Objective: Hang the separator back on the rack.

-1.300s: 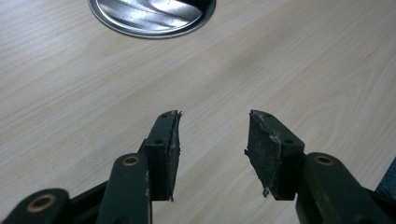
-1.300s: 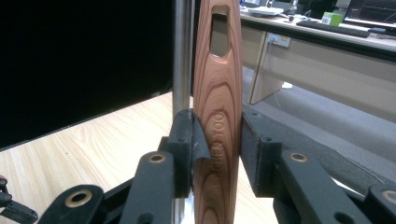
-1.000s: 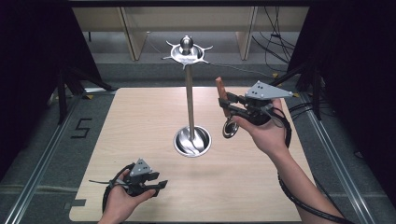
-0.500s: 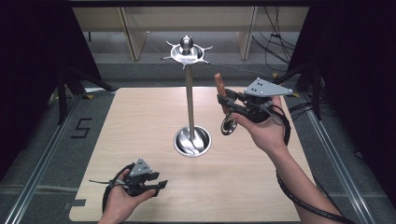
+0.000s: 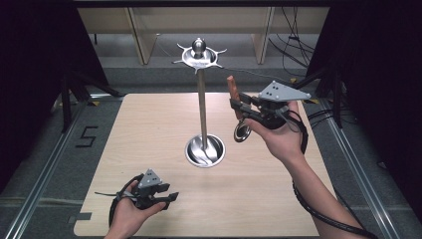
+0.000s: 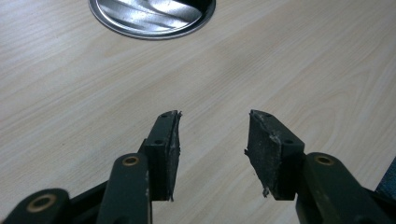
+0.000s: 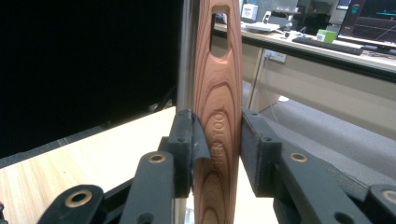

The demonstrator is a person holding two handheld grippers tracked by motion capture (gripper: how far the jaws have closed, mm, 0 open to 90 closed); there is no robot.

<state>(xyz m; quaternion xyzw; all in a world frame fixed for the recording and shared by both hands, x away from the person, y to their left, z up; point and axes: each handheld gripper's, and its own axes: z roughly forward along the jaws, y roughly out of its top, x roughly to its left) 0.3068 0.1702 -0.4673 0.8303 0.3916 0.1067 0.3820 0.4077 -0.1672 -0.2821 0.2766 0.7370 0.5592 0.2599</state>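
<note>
Right of the stand (image 5: 201,107), the right gripper (image 5: 238,110) clamps a wooden-handled utensil (image 7: 217,107) upright, its hanging hole topmost, likely for hooking onto the stand's crown, while the left gripper (image 5: 166,195) idles empty and agape, low before it.

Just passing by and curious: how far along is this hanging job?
Done: the right gripper has the wooden-handled utensil clamped and lifted beside the hook stand. Left: its handle hole isn't on a hook yet. The left gripper rests open near the table edge.
</note>
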